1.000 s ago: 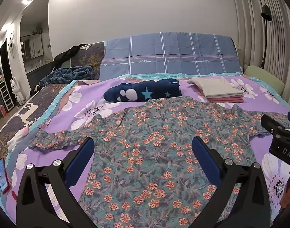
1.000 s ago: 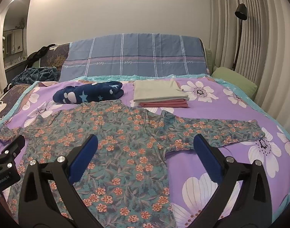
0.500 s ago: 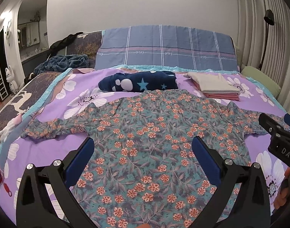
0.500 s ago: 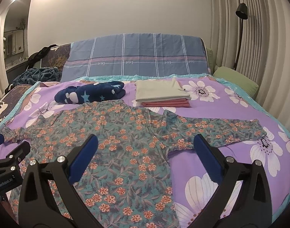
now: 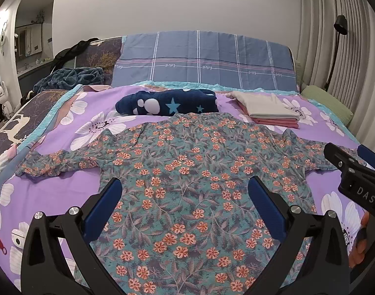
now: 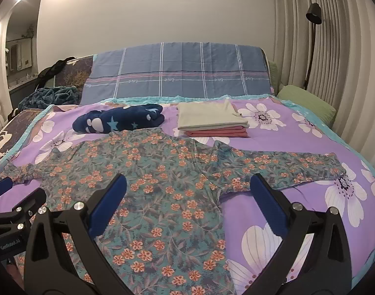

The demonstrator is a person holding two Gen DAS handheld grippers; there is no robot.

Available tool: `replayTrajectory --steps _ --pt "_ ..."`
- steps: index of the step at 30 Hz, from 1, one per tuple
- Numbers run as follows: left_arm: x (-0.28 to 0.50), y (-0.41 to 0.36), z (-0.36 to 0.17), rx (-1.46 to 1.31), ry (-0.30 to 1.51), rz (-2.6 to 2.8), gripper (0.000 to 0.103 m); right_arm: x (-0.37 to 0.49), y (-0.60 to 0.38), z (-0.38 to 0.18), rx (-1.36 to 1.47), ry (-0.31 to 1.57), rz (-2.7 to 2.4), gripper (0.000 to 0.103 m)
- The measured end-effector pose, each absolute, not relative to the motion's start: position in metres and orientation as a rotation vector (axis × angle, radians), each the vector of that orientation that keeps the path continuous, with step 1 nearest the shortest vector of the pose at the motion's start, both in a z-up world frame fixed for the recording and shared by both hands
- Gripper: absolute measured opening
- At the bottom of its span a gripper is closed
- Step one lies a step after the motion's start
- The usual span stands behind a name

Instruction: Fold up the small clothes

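Note:
A teal long-sleeved garment with orange flowers [image 5: 187, 179] lies spread flat on the purple flowered bedspread [image 5: 71, 184], both sleeves out to the sides. It also shows in the right wrist view [image 6: 158, 186], with its right sleeve [image 6: 298, 167] stretched toward the bed's right edge. My left gripper [image 5: 185, 196] is open and empty above the garment's lower middle. My right gripper [image 6: 187, 191] is open and empty above the garment's right side. Each gripper shows at the edge of the other's view.
A rolled navy blanket with stars [image 5: 167, 102] and a stack of folded cream and pink clothes [image 5: 271, 109] lie behind the garment. A blue plaid headboard cover [image 5: 202, 61], a green pillow [image 6: 308, 102] and a floor lamp [image 6: 313, 39] stand at the back right.
The left wrist view has swung rightward, so the garment sits more centred between its fingers. The right gripper has drifted slightly left. Both stay open.

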State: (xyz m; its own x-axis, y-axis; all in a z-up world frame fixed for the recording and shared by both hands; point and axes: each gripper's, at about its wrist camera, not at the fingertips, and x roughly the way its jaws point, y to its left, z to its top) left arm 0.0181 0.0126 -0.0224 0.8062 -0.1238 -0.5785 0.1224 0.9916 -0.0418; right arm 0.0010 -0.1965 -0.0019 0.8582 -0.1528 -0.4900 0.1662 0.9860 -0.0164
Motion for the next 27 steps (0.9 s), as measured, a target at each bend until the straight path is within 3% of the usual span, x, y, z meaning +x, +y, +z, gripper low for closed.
replayTrajectory --steps 27 --pt "0.0145 0.0201 -0.0175 -0.022 0.59 -0.178 0.102 0.0034 -0.1891 -0.0024 0.03 0.53 -0.161 0.101"
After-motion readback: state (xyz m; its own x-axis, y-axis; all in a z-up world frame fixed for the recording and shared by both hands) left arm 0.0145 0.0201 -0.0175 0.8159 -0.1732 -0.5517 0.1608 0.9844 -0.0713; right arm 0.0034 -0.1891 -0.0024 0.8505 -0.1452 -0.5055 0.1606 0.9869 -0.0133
